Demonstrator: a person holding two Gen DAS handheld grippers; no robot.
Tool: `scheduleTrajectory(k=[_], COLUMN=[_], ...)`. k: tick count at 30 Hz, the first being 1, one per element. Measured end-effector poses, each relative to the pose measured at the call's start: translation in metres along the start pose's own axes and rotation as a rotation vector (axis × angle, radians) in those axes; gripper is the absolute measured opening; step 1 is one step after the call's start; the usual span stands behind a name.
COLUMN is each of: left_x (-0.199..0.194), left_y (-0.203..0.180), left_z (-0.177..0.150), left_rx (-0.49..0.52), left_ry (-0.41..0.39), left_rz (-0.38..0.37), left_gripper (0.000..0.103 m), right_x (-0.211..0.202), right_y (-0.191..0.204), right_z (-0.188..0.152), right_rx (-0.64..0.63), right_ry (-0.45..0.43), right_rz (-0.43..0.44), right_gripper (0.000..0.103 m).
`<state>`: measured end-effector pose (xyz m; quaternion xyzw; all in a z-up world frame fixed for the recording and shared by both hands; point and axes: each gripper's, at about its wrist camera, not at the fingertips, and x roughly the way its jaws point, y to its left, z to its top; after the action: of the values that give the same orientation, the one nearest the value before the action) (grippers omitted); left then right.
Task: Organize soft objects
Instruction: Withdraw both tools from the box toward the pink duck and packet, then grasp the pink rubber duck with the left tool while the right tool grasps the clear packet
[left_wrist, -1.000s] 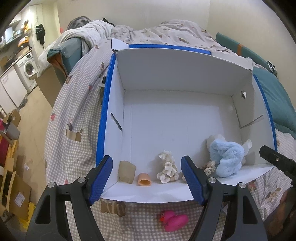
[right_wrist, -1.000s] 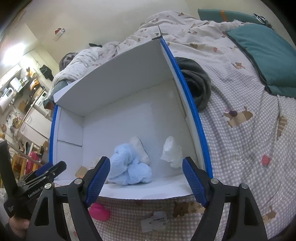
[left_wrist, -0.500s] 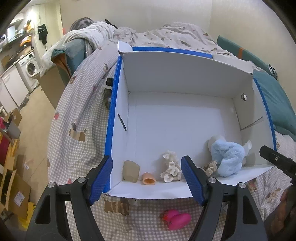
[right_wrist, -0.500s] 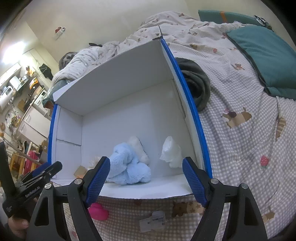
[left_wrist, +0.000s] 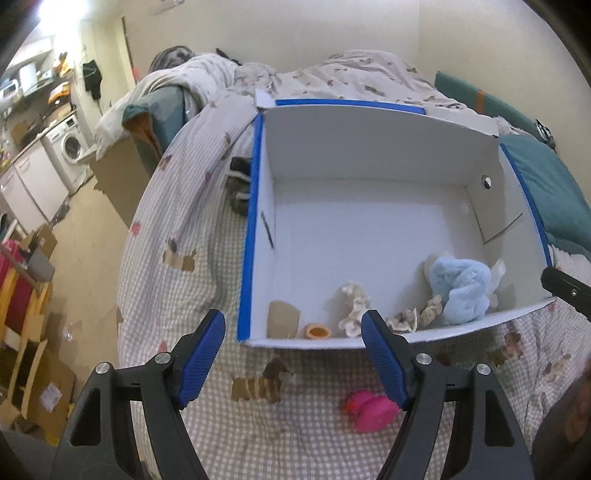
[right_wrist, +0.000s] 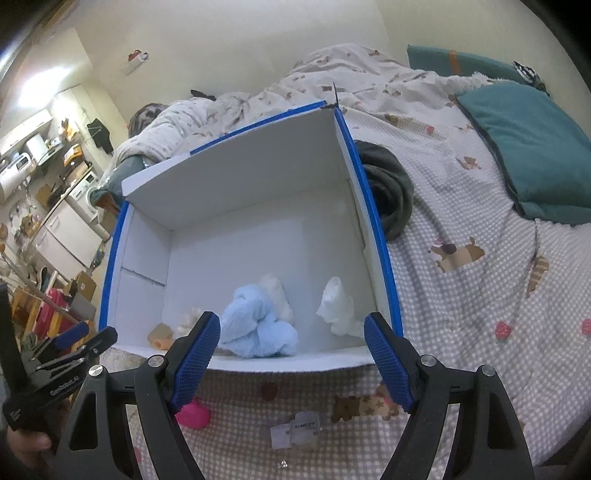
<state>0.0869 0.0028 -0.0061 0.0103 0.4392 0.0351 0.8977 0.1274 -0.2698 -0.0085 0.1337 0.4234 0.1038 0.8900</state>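
Both tongs, left gripper (left_wrist: 293, 352) and right gripper (right_wrist: 293, 352), held apart, empty; pink toy (left_wrist: 371, 406) at lower centre left outside box (left_wrist: 255, 236), likely next.

Open white cardboard box with blue-taped edges (left_wrist: 255, 229) on the checked bedspread (left_wrist: 184, 295), fluffy light-blue plush toy (left_wrist: 461, 291) inside near its front wall, crumpled white cloth (right_wrist: 338, 308) right of it, pink rubber duck (left_wrist: 369, 406) on bedspread before box, teal pillow (right_wrist: 528, 144) far right.

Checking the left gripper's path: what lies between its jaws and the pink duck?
Only bare checked bedspread lies between the left gripper and the pink duck, in the left wrist view.
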Motion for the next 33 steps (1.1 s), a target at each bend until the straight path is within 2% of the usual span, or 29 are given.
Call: scheduleTrajectory(k=[9,15,17,22,24,28,33], left_x=[-0.008,-0.009,-0.008,0.008,0.012,0.025,0.037], left_y=[0.001,-0.005,-0.006,-0.012,-0.014,-0.017,-0.025], left_z=[-0.021,-0.035,-0.040,-0.052,-0.055,-0.058,-0.063], left_rx=[-0.008,-0.016,-0.021,-0.018,-0.018,-0.031,-0.031], left_ry=[0.022,0.068,0.092,0.222,0.244,0.306,0.351], left_rz=[0.002,-0.032,-0.041,-0.080,-0.081,-0.093,-0.109], left_gripper=[0.074,0.074,0.074,0.074,0.074,0.074,0.074], right_x=[-0.014,-0.014,-0.013,-0.018,-0.015,-0.003,0.021], right_y=[0.003,0.003,0.005,0.005,0.004,0.001,-0.007], right_z=[-0.022,-0.037,-0.042,-0.053,-0.058,-0.062,-0.068], right_rx=[0.010,0.059,0.060,0.097,0.107,0.120,0.151], right_ry=[0.023,0.070,0.088,0.114,0.138,0.188,0.285], right_rz=[0.002,0.018,0.013,0.048,0.032,-0.054,-0.114], right_gripper=[0.085,0.085,0.085,0.085,0.085,0.085,0.085])
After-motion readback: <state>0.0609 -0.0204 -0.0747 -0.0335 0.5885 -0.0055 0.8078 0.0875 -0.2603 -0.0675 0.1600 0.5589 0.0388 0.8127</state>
